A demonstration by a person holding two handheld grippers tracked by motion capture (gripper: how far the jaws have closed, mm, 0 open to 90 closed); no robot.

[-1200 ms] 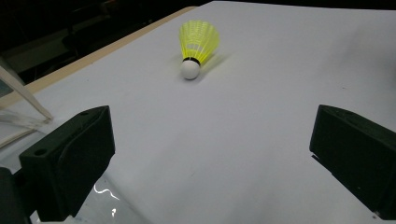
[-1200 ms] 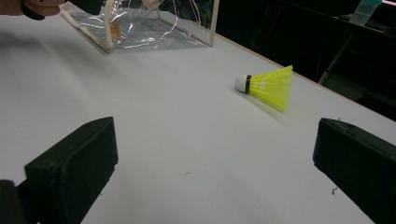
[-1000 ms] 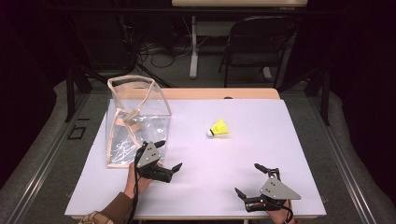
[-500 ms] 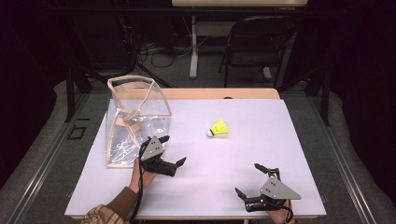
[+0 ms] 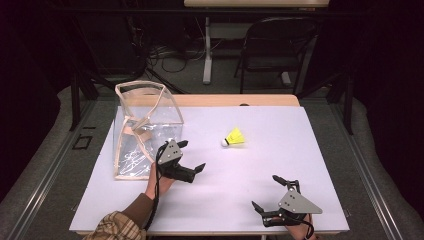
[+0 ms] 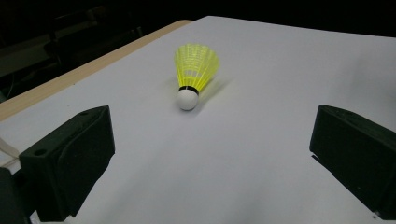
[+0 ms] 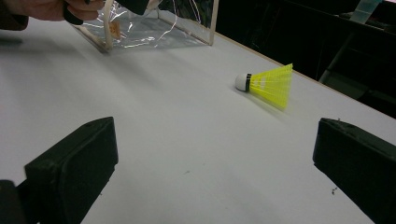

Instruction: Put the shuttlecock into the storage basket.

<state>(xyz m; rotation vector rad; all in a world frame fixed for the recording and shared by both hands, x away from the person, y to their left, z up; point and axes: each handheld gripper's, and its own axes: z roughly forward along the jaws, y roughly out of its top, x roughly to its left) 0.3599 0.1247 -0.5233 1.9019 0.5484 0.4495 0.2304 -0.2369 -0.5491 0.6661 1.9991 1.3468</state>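
We see a white table [image 5: 310,165] bearing a yellow shuttlecock [image 5: 234,137], which lies on its side near the table's middle, its white cork tip toward the clear bag and its feathered skirt away from it. The left gripper [image 5: 192,156] hangs just beside the near right corner of a clear plastic bag [image 5: 145,125] with tan edging, its jaws spread wide and holding nothing; the shuttlecock lies apart from it, farther along the table. In the left gripper view the two black jaws rise at the lower corners, each cut off by the frame's edge, and the shuttlecock [image 6: 194,74] sits between and beyond them, cork end nearest the camera. The right gripper [image 5: 265,192] rests at the near right edge of the table, likewise spread and empty, its lower part cut off by the bottom of the high view. In the right gripper view the shuttlecock [image 7: 267,81] appears far off, its skirt slightly blurred, and the bag [image 7: 149,23] is cropped at the top edge, so that we cannot make out its opening; part of the person's left hand [image 7: 51,8] shows at the upper left corner. What the bag holds is hard to tell through its glare and creases.
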